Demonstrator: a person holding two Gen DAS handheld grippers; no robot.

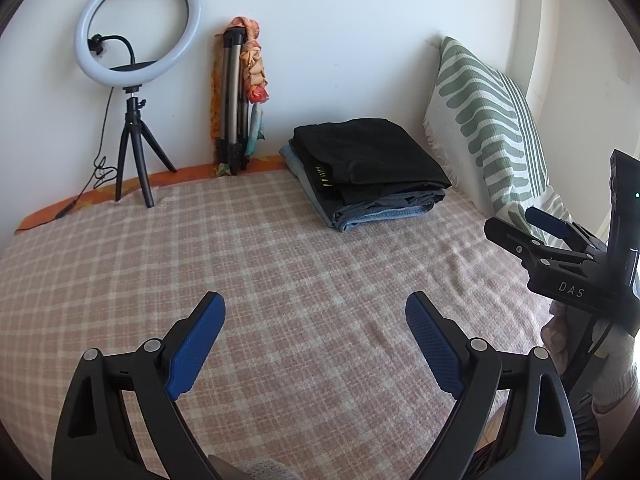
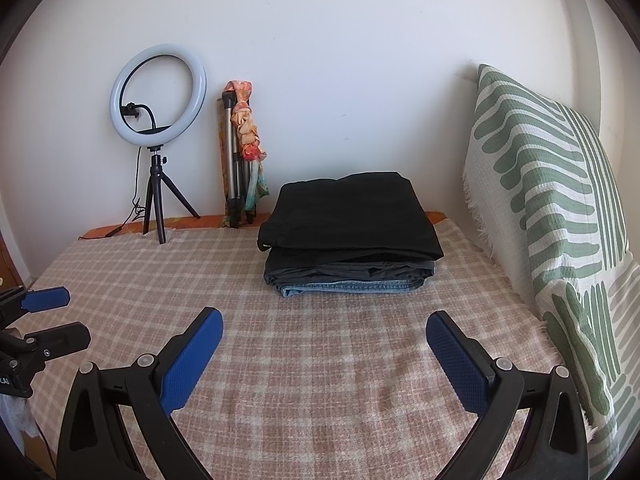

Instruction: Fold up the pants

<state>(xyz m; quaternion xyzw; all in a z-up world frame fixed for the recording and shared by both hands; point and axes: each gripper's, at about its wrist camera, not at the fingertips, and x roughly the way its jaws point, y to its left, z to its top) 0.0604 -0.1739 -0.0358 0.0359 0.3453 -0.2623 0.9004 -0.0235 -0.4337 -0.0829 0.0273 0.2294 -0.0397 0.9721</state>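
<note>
A stack of folded pants (image 1: 368,172) lies at the far side of the bed, black pair on top, grey and blue denim below; it also shows in the right wrist view (image 2: 348,232). My left gripper (image 1: 314,312) is open and empty above the checked blanket (image 1: 280,260), well short of the stack. My right gripper (image 2: 324,328) is open and empty, also short of the stack. The right gripper shows at the right edge of the left wrist view (image 1: 520,226), and the left gripper at the left edge of the right wrist view (image 2: 60,316).
A green-and-white striped pillow (image 2: 552,208) leans on the wall at the right. A ring light on a small tripod (image 1: 136,80) and a folded tripod with a scarf (image 1: 240,100) stand at the back by the white wall.
</note>
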